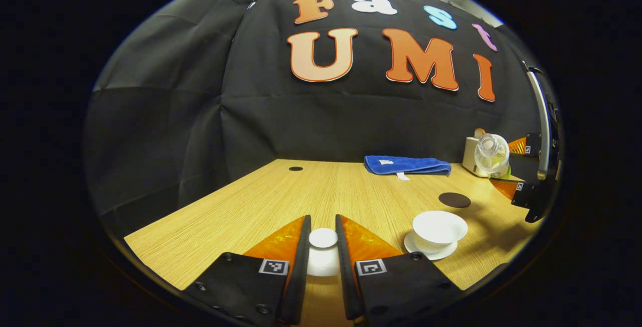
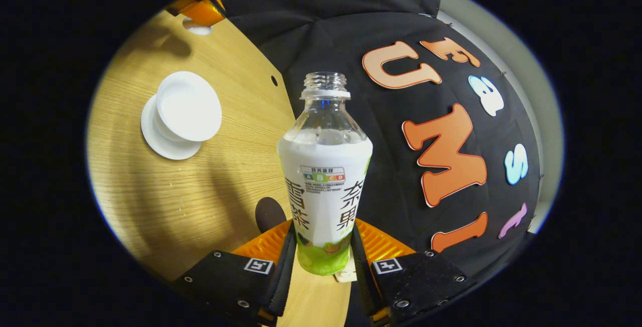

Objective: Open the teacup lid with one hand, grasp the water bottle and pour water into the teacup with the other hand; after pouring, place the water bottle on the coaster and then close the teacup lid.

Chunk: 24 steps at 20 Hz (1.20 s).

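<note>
Wooden table (image 1: 281, 191) | left gripper (image 1: 323, 247) pinches lid (image 1: 323, 237) | right gripper (image 2: 323, 259) clamps tilted bottle (image 2: 325, 176) beside teacup (image 2: 188, 106)

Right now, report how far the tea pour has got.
Done: lid is off the teacup, held in the left gripper. In hand: right gripper grips the uncapped water bottle, tipped sideways. Left: pour, set bottle on coaster, close lid.
</note>
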Tool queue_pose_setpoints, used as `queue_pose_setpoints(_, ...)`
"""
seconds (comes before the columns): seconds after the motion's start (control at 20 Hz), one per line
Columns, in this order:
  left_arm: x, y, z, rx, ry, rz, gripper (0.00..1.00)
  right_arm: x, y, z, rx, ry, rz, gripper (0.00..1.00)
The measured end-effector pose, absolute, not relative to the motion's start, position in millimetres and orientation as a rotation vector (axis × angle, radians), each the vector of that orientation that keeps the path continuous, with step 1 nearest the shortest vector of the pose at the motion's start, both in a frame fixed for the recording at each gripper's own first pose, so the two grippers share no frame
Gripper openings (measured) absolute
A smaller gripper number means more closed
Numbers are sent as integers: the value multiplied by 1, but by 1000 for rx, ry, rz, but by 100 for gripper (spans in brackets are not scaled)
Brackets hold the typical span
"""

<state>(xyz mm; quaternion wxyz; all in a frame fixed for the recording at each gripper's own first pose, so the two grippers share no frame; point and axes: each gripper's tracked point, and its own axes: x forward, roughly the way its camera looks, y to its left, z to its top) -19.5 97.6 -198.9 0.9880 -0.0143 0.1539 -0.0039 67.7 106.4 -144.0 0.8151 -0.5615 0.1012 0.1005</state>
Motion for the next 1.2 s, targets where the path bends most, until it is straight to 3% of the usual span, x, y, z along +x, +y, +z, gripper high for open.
queue_pose_setpoints(1.2,-29,111,-198,-35,310,20,35,81,125,-120,-1643,-41,193,57)
